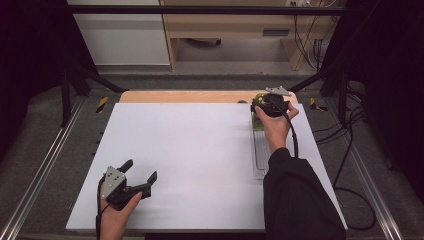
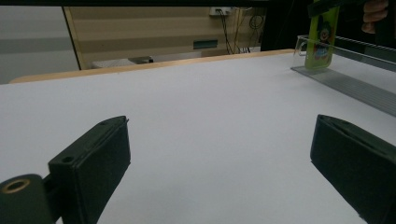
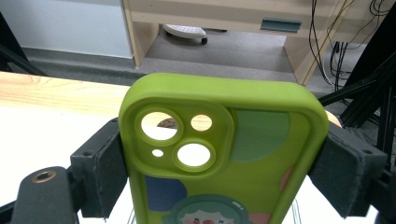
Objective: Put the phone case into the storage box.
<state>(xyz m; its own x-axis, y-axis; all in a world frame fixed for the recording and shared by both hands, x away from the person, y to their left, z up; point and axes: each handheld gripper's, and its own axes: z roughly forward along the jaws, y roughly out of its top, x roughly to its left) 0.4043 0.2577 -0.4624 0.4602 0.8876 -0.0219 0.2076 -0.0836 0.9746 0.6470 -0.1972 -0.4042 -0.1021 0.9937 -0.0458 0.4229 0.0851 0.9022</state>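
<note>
A lime-green phone case (image 3: 261,154) with a cartoon face and camera cut-outs stands upright between the black pads (image 3: 105,163) of my right gripper (image 3: 224,158), which is shut on its two long edges. From above, the right gripper (image 1: 265,107) is at the table's far right, with the case (image 1: 258,124) hanging below it over the far end of a clear plastic rack (image 1: 260,155). In the left gripper view the case (image 2: 322,44) has its lower end down in that rack (image 2: 355,84). My left gripper (image 1: 141,170) rests near the front left, open, with nothing between its jaws (image 2: 219,154).
The white tabletop (image 1: 190,150) has a wooden strip (image 1: 180,96) along its far edge. Black frame bars (image 1: 75,80) and cables (image 1: 350,150) flank the table. Beyond it stand a wooden desk (image 1: 230,25) and a white cabinet (image 1: 125,35).
</note>
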